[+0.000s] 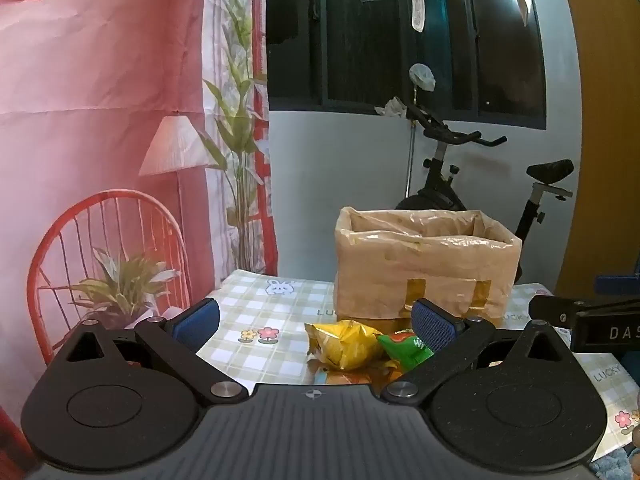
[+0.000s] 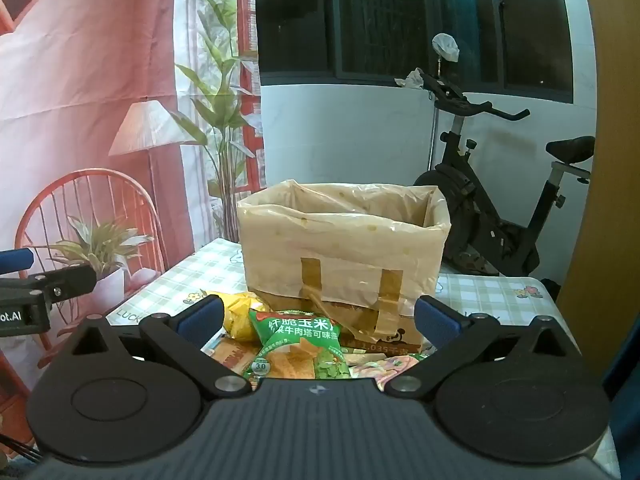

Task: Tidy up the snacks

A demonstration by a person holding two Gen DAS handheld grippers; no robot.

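A cardboard box lined with a plastic bag stands open on the checked tablecloth; it also shows in the right wrist view. In front of it lie a yellow snack bag and a green snack bag. In the right wrist view the green bag lies nearest, the yellow bag behind it to the left, with more packets beside. My left gripper is open and empty above the bags. My right gripper is open and empty over the green bag.
An exercise bike stands behind the table at the right. A printed backdrop with a red chair and plants hangs at the left. The right gripper's body shows at the left view's right edge.
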